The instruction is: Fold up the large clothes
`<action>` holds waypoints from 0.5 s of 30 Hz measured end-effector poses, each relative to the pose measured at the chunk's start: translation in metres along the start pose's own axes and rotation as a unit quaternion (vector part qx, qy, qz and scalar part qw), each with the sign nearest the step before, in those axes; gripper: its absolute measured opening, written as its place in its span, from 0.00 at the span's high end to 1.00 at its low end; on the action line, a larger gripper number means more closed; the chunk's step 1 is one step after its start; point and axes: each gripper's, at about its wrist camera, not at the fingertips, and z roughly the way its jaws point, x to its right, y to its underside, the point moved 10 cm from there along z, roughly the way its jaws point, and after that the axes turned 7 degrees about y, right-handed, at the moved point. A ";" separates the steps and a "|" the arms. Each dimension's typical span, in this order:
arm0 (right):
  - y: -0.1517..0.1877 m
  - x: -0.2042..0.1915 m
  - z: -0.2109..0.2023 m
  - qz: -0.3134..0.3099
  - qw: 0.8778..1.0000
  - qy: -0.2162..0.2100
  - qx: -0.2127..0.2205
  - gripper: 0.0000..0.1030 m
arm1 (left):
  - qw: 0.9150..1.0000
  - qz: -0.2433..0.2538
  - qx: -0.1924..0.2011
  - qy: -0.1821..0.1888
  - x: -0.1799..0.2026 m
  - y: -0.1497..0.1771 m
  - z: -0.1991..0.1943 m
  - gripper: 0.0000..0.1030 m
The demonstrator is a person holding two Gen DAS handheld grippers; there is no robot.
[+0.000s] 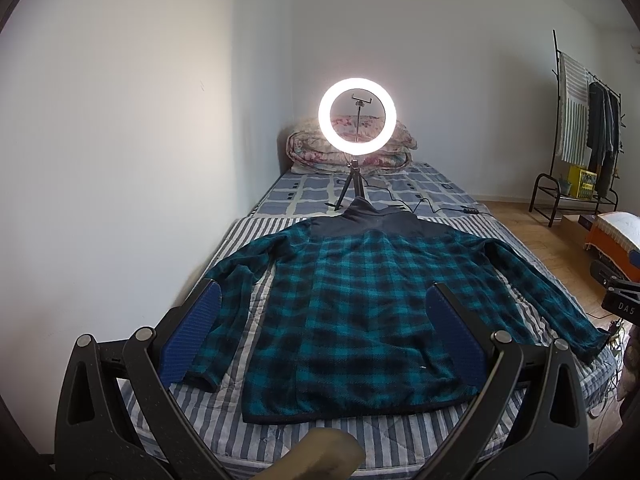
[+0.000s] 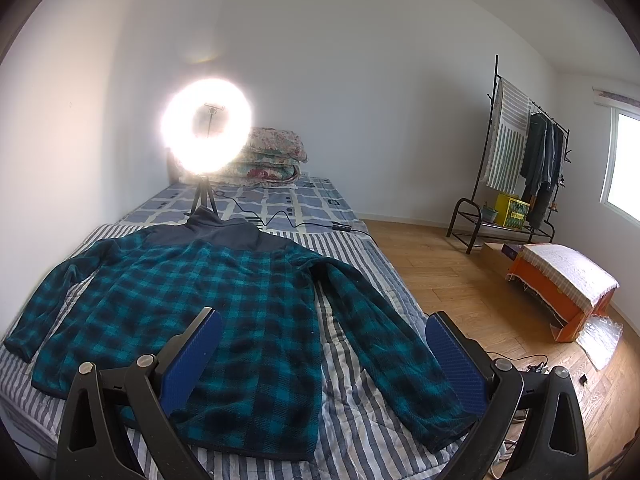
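1. Where the striped quilt covers the bed, a teal plaid fleece jacket lies flat, sleeves spread.
2. Left gripper: jaws apart, above the jacket's hem.
3. Right gripper: jaws apart, over the right sleeve.
4. Lit ring light on a tripod, beyond the collar.

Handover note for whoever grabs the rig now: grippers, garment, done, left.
Left gripper: open, empty, above the jacket's hem.
Right gripper: open, empty, over the right sleeve.
Plaid fleece jacket: spread flat on the striped quilt, collar toward the ring light, both sleeves out.
Done: laid out only.
Left: every fold; probably sleeves in first.
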 end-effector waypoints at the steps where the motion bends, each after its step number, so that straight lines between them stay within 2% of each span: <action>1: 0.000 0.000 0.000 0.000 1.000 0.000 0.000 0.00 | 1.000 0.000 0.000 0.000 0.000 -0.001 0.000 0.00; 15: 0.003 -0.002 0.002 -0.001 1.000 -0.002 -0.002 0.00 | 1.000 0.000 0.001 0.001 -0.001 0.000 0.000 0.00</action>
